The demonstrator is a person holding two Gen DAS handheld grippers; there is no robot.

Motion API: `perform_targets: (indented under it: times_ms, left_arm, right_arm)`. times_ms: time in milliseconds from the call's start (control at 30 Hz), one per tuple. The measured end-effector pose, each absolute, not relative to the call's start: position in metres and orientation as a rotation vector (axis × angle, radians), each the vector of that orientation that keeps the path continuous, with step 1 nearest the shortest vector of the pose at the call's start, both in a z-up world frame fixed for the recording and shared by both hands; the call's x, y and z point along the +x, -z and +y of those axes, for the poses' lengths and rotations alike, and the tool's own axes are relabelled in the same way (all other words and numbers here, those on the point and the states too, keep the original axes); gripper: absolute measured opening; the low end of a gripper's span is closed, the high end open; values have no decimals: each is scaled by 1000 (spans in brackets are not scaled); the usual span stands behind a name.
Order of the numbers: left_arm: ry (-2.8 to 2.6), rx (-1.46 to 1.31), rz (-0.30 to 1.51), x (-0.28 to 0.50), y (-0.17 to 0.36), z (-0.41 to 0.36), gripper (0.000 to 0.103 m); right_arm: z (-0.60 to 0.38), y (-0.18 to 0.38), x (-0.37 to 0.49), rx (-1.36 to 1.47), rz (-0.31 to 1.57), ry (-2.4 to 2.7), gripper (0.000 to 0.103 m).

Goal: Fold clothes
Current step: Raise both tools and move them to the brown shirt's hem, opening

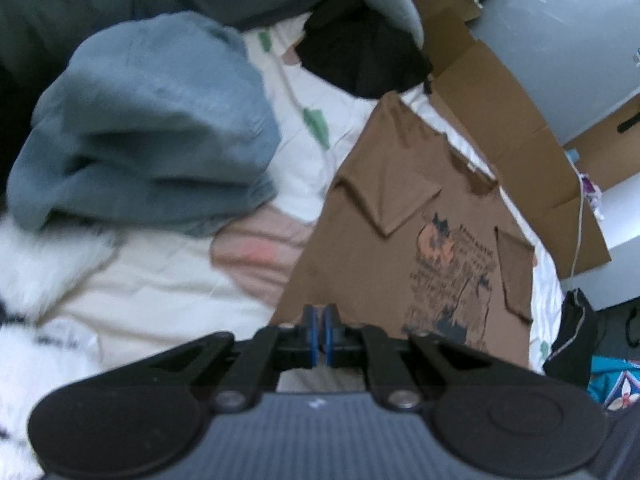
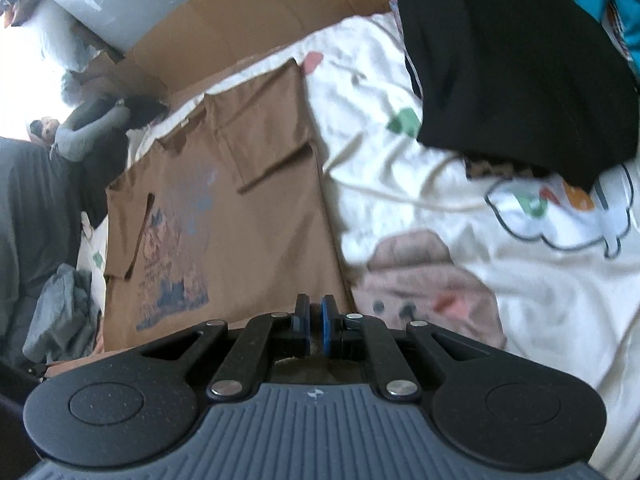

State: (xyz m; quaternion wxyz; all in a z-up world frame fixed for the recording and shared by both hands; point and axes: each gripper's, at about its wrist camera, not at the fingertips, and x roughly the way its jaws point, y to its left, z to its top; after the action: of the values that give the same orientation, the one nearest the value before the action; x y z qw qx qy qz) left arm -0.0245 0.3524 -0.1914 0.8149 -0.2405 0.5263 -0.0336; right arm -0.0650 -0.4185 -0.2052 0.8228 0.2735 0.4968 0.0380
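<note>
A brown T-shirt (image 1: 360, 260) with a dark print lies face up on the cream bedsheet (image 1: 160, 300), both sleeves folded in over the chest. My left gripper (image 1: 322, 320) is shut on the hem's corner at the shirt's near left. In the right wrist view the same T-shirt (image 2: 248, 240) stretches away from me. My right gripper (image 2: 315, 312) is shut on the other hem corner, with brown cloth showing between its blue pads.
A blue-grey heap of clothing (image 1: 152, 128) sits left of the shirt. A black garment (image 2: 520, 72) lies on the printed sheet (image 2: 520, 280) to the right. Flattened cardboard (image 1: 512, 128) borders the far side of the bed, with a white cable (image 1: 578, 220) hanging there.
</note>
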Motion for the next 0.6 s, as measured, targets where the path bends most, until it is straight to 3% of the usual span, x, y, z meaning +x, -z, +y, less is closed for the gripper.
perform_targets:
  times_ms: [600]
  left_arm:
    - [81,-493,1066,91,204,324,4]
  right_arm:
    - [-412,209,46,525,1042,-92,4]
